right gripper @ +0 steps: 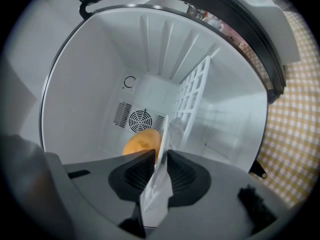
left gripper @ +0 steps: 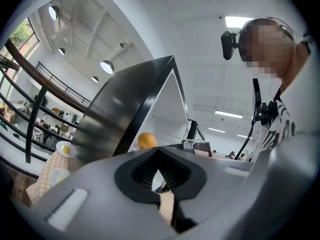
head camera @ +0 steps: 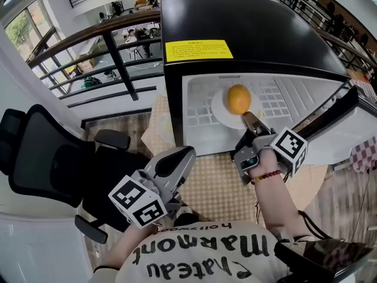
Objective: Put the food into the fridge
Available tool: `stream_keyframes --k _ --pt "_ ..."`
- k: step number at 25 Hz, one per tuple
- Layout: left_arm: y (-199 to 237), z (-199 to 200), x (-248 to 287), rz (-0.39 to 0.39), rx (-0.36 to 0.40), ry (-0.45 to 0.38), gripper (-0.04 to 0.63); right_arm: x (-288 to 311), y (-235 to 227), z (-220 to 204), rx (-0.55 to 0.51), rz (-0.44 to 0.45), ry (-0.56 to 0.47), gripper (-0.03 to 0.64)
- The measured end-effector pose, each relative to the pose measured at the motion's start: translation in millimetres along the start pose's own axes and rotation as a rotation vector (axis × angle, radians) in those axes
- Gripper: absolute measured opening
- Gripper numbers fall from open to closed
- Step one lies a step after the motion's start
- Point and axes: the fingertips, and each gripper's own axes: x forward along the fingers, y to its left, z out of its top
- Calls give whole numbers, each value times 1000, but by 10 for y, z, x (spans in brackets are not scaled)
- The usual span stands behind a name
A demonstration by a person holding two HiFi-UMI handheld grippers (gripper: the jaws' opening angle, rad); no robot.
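A small black fridge stands open on the table. Inside it, an orange sits on a white plate that rests on the white wire shelf. My right gripper reaches into the fridge mouth at the plate's near rim. In the right gripper view the plate rim stands edge-on between the jaws of that gripper, with slim gaps either side, and the orange lies just beyond. My left gripper hangs back over the table, shut and empty; its view shows its jaws and the orange far off.
The fridge door is swung open to the right. A checked tablecloth covers the table in front of the fridge. A black office chair stands at the left, with a railing behind it.
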Motion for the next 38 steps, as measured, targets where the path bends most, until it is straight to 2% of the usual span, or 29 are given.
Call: stream_keyframes --k 10,17,30,38 --pt "-16 0 -6 -12 -6 0 3 -44 -33 26 4 -21 -26 84" --pt "-5 -6 -21 -13 -10 -2 3 -65 -39 32 20 -7 -37 141" --pt "-33 23 -25 -18 -16 -5 3 -130 -76 33 36 -16 -41 141" --pt "-235 25 -138 -18 -11 -13 3 -401 -66 9 31 -14 -46 141"
